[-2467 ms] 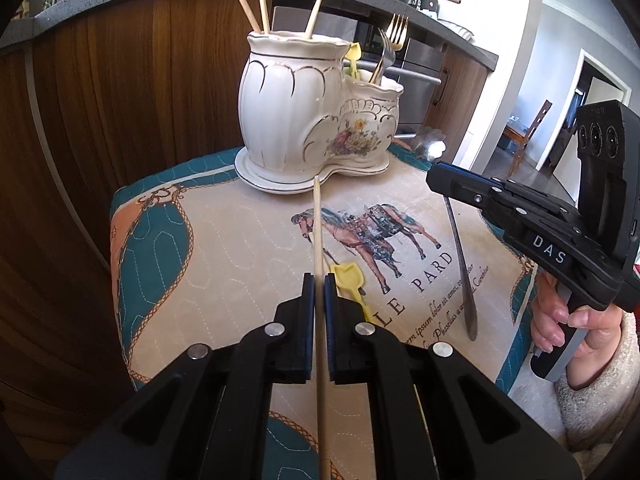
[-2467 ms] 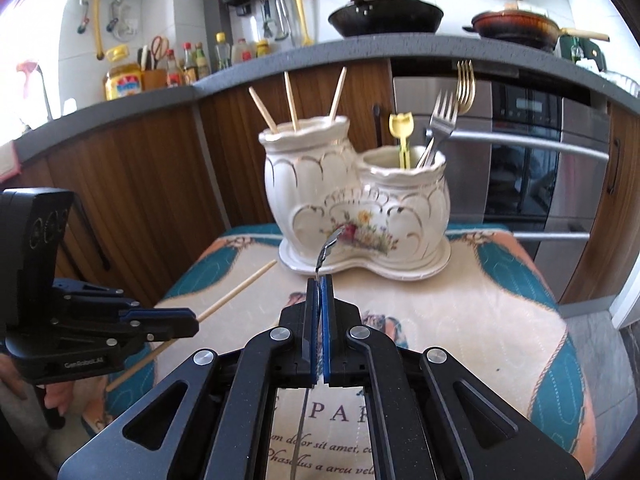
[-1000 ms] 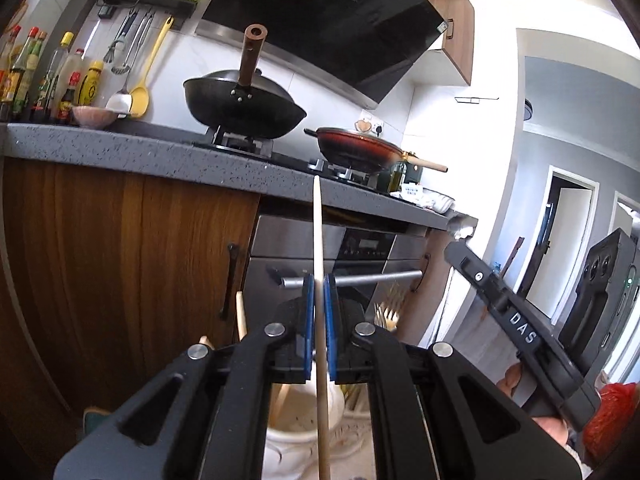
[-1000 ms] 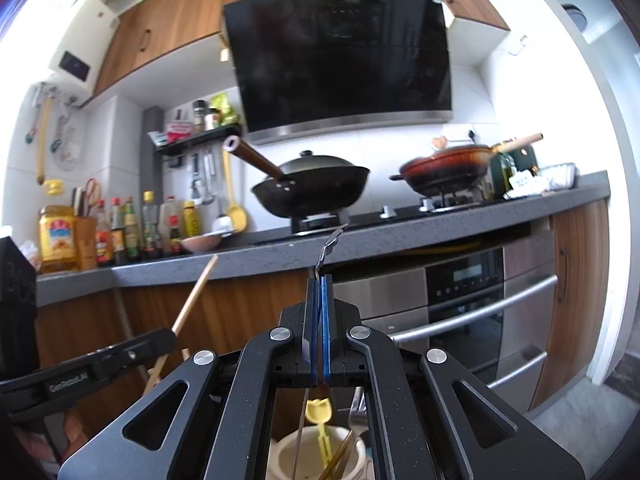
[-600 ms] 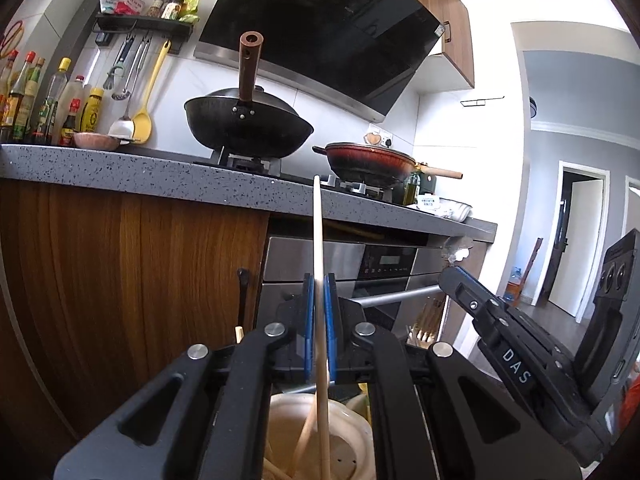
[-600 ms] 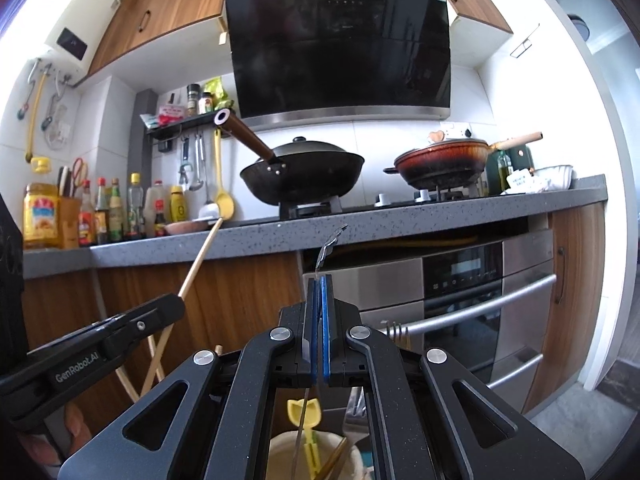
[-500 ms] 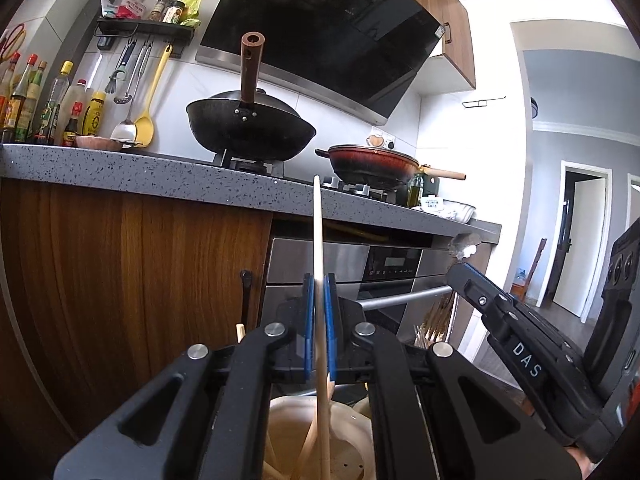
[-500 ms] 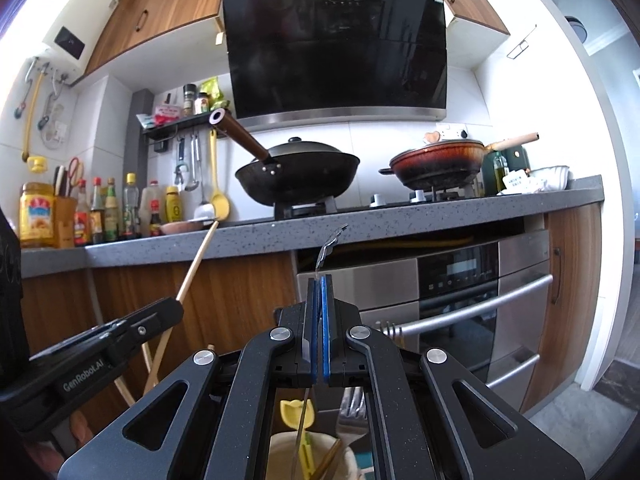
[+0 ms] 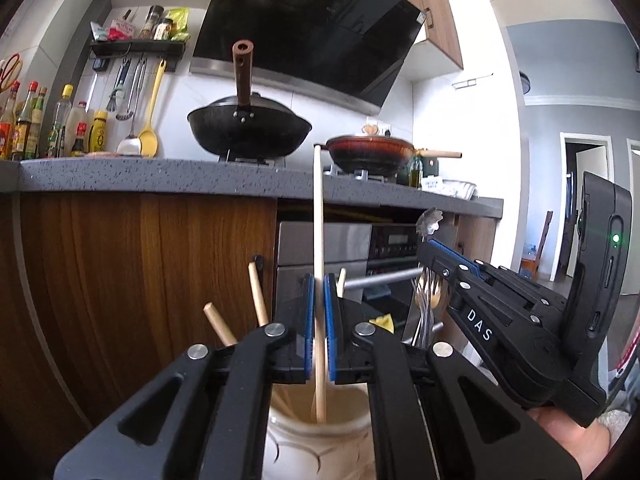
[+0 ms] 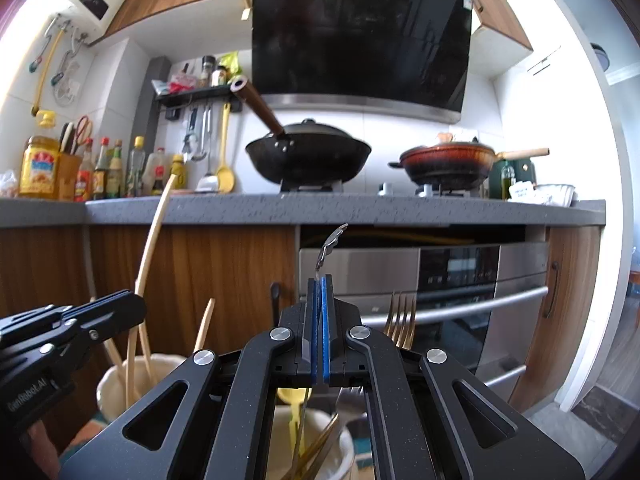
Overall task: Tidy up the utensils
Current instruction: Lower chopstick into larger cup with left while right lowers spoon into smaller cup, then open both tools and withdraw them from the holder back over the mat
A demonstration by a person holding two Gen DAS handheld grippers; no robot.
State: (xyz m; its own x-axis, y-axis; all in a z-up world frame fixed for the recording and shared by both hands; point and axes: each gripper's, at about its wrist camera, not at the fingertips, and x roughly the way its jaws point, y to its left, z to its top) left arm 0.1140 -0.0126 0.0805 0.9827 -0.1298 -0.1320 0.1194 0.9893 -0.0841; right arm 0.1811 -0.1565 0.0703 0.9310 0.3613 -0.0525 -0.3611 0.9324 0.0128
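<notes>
My left gripper [image 9: 318,312] is shut on a wooden chopstick [image 9: 318,220] held upright. The chopstick's lower end sits inside the mouth of the cream ceramic holder [image 9: 320,436], beside other chopsticks [image 9: 258,296]. My right gripper [image 10: 319,308] is shut on a thin metal spoon [image 10: 329,246], also upright. The spoon's lower part hangs into the holder's smaller compartment [image 10: 344,444], among a yellow fork [image 10: 294,400] and a gold fork [image 10: 400,320]. In the left wrist view the right gripper [image 9: 430,250] stands close on the right. In the right wrist view the left gripper [image 10: 132,308] is at the left.
A wooden cabinet front [image 9: 140,280] and a steel oven with a bar handle [image 10: 460,308] stand right behind the holder. A grey counter [image 10: 320,208] above carries a black wok [image 10: 308,156], a red pan [image 10: 448,160] and bottles [image 10: 104,172]. A hand [image 9: 560,436] grips the right tool.
Both grippers have sunk toward the holder. The chopstick's lower end has gone into the large compartment, and the spoon hangs lower over the small one. Both jaws stay shut.
</notes>
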